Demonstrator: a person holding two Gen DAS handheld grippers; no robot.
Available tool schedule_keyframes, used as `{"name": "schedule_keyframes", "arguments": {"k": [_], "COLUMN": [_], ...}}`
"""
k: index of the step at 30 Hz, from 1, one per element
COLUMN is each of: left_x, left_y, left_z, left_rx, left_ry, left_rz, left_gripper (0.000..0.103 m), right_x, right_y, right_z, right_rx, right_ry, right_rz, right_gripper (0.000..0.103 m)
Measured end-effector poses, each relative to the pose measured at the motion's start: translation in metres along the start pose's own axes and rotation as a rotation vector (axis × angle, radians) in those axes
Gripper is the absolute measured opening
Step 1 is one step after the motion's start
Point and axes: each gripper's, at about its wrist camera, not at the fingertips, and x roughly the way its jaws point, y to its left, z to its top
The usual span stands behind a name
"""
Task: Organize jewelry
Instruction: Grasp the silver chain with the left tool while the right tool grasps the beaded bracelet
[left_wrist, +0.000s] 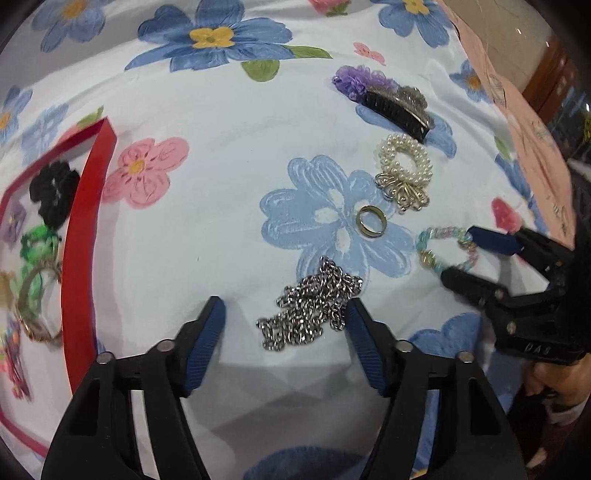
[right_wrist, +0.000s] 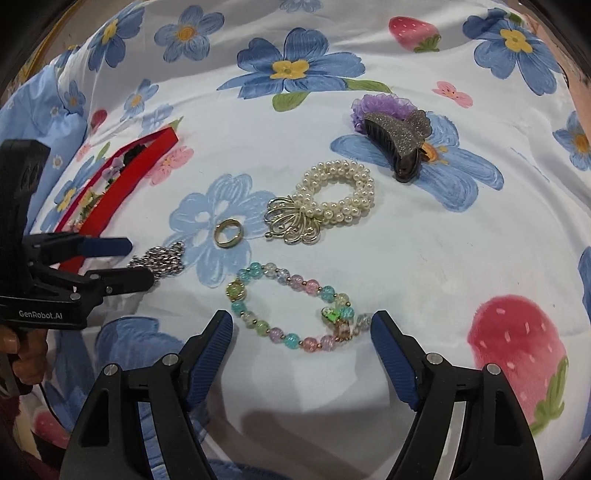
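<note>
While both grippers sit spread wide, the left gripper (left_wrist: 284, 314) frames the chain (left_wrist: 312, 304) and the right gripper (right_wrist: 301, 328) frames the bead bracelet (right_wrist: 291, 306).

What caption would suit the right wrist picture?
Open right gripper fingers flank a pastel bead bracelet on a floral sheet.

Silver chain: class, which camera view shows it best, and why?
The left wrist view: the chain lies whole between the open left gripper fingers. The right wrist view shows only part of it, behind that gripper's finger.
</note>
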Motion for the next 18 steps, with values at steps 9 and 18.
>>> {"name": "schedule_keyframes", "arguments": {"k": [9,18], "left_x": [0.0,-0.034], "left_y": [-0.013,0.003], "left_z": [0.001,-0.007], "left_rx": [0.08,-0.033], "left_ry": [-0.025,-0.075], "left_rz": [-0.034,-0.17], "left_gripper": [0.014,0.008], "right_x": [-0.001,-0.021], "right_y": [-0.008,-0.007], "right_z": [0.001,0.002], "right_rx": [0.023,0.102], "right_ry": [-0.016,-0.066], "right_rz": [-0.017,0.102], "right_gripper": [0.017,0.008]}}
